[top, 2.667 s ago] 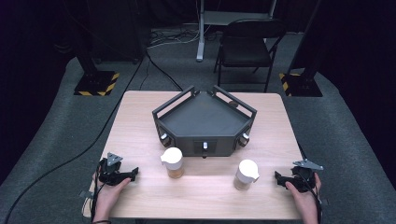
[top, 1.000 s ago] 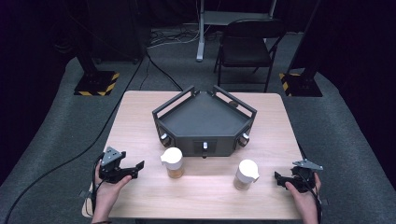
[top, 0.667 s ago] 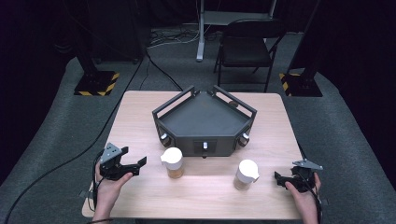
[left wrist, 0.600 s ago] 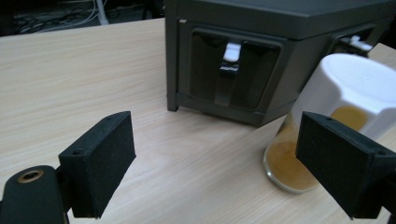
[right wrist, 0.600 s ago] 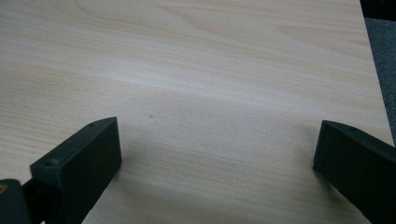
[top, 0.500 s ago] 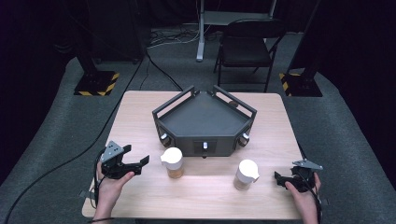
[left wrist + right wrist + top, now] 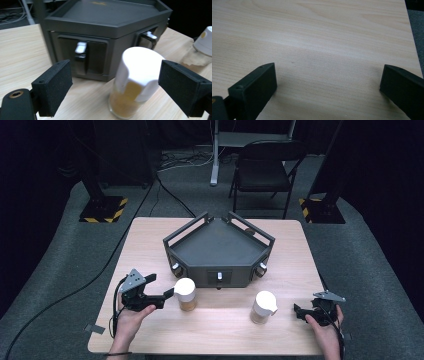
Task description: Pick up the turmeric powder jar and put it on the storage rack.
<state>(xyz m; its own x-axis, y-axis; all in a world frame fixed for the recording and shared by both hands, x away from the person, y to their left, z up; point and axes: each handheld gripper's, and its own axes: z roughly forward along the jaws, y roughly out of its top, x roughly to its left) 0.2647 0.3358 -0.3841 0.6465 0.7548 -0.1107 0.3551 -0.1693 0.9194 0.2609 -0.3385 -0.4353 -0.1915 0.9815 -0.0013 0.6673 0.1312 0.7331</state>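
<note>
The near jar (image 7: 186, 294), a small glass one with a white cap and tan powder inside, stands upright on the table (image 7: 150, 240) just in front of the dark angular tray-box (image 7: 218, 250), toward its left corner. In the left gripper view the same jar (image 7: 136, 82) sits between the two black pads, nearer the right one, with clear gaps on both sides, so the left gripper (image 7: 159, 295) has its jaws spread around the jar and is not pinching it. Judging from this, the work is at its very start: the approach to the jar is nearly made, while the grasp, the lift and whatever placing follows are all left to do. A second jar (image 7: 263, 306) of the same kind stands upright farther right, untouched, well apart from the first. The right gripper (image 7: 300, 312) rests low over the table near its right edge, close to that second jar but not touching it; in the right gripper view its jaws stand wide apart over bare wood with nothing between them. The tray-box has raised rails and small white latches on its front faces, and its top looks empty. The table is pale wood grain, set on grey carpet in a dark-curtained room, with a black folding chair (image 7: 262, 170) behind it and yellow-and-black striped stand bases (image 7: 102, 210) on either side.
</note>
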